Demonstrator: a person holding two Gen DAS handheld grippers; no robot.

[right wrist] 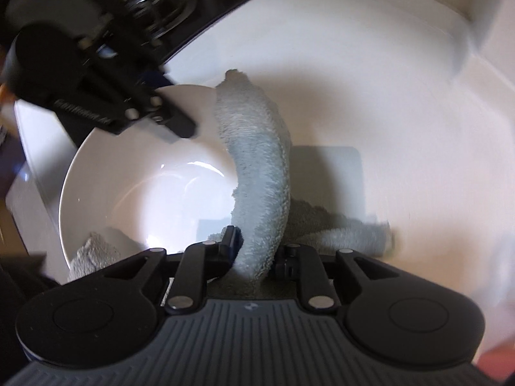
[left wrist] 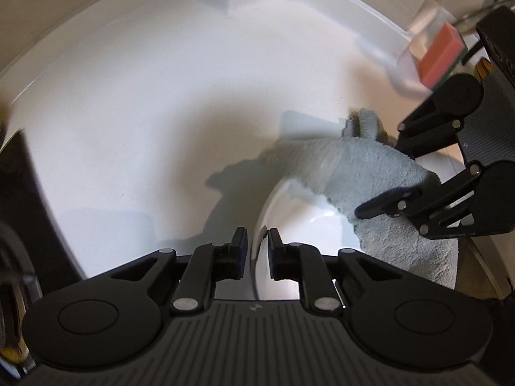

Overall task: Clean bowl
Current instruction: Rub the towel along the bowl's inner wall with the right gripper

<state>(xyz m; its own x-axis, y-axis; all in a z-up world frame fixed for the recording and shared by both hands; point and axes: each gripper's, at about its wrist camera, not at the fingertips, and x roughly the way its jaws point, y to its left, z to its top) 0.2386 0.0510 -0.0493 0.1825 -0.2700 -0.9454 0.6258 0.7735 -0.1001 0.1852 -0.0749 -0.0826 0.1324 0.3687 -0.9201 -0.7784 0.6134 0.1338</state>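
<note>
Jaws of left gripper (left wrist: 257, 236) pinch the bowl (right wrist: 128, 173) rim; right gripper (right wrist: 254, 244) clamps the cloth (right wrist: 257, 167).

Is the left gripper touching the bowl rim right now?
Touching. The left wrist view shows the left gripper clamped on the bowl rim; the right wrist view agrees.

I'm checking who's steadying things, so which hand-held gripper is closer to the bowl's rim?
Left. The left hand-held gripper is clamped on the white bowl's rim. The right hand-held gripper grips the grey cloth draped over the bowl's opposite edge, not touching the rim itself.
</note>
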